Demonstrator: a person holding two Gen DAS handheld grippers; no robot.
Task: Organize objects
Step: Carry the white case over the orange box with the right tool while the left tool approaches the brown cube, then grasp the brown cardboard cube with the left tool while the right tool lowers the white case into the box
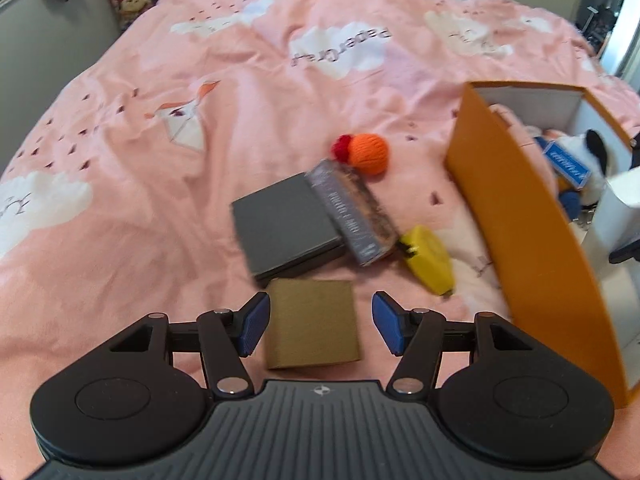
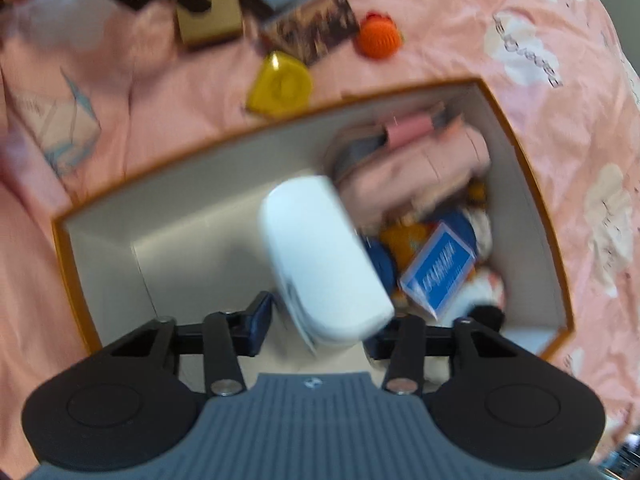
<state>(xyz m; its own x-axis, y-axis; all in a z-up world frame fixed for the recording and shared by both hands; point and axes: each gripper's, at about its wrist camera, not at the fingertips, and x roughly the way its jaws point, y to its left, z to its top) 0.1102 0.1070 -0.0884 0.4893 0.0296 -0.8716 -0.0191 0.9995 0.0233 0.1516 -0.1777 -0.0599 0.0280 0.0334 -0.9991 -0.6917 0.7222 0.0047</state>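
My left fingers (image 1: pixel 318 328) spread, straddling brown box (image 1: pixel 312 324) on bed (image 1: pixel 120 128); not pinching. Looks light, stiff cardboard; I'd grip flat sides. Right fingers (image 2: pixel 320 330) around white case (image 2: pixel 320 256) above orange bin (image 2: pixel 536 200); grip unclear.

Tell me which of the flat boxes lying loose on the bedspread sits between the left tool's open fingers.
The plain tan cardboard box, nearest the left tool. The grey box and the dark printed box leaning on it lie farther away.
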